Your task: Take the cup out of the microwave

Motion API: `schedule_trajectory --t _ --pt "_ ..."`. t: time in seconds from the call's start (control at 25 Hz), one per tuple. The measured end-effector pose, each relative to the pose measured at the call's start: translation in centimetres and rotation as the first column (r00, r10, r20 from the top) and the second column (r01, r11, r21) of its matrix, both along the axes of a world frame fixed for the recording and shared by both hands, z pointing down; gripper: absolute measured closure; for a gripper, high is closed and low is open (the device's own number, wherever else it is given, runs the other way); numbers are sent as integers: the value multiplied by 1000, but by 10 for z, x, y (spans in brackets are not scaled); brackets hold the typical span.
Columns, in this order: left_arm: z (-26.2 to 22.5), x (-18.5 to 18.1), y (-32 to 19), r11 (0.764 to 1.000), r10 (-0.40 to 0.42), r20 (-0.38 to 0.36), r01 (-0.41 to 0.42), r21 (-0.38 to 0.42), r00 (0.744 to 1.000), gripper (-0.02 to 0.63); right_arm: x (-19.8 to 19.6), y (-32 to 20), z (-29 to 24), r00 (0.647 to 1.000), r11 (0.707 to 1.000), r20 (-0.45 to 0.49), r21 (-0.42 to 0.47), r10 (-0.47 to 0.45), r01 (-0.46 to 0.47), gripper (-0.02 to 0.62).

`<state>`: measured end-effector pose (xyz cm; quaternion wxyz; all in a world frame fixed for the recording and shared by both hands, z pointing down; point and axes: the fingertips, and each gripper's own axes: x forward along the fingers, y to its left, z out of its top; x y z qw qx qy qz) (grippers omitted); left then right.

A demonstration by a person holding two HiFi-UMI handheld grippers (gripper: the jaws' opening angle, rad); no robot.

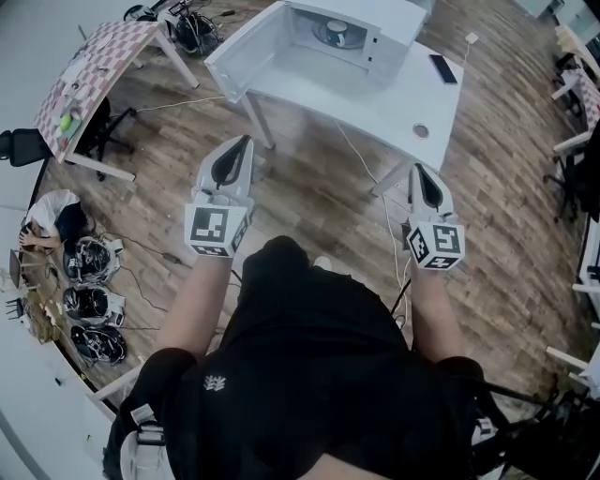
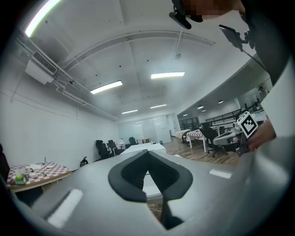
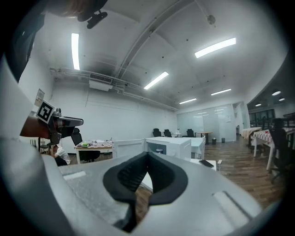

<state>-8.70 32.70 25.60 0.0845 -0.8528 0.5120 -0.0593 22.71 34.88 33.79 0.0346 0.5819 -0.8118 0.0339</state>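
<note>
A white microwave (image 1: 361,28) stands on the white table (image 1: 375,98) ahead of me, its door (image 1: 246,49) swung open to the left. Inside it a small cup (image 1: 336,33) sits on the turntable; the right gripper view shows the cup (image 3: 159,150) small in the oven's opening. My left gripper (image 1: 247,141) and right gripper (image 1: 416,169) are held level over the wooden floor, short of the table's near edge and well apart from the microwave. Both have their tips together with nothing between them, as the left gripper (image 2: 148,152) and right gripper (image 3: 147,154) views show.
A dark phone (image 1: 442,67) lies on the table right of the microwave, near a round cable hole (image 1: 421,131). A checkered table (image 1: 89,70) stands at the far left, and a seated person (image 1: 52,220) with gear on the floor is nearby. Cables cross the floor under the table.
</note>
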Motion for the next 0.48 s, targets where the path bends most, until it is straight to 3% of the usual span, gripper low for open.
schedule_trajectory --t 0.2,0.48 --pt "11 10 -2 1000 0 21 0 -27 1000 603 -2 1 11 999 999 6 -13 -46 46 595" --pt "18 13 -26 999 27 26 -26 -36 999 603 -6 -20 17 999 999 16 -27 -30 30 595"
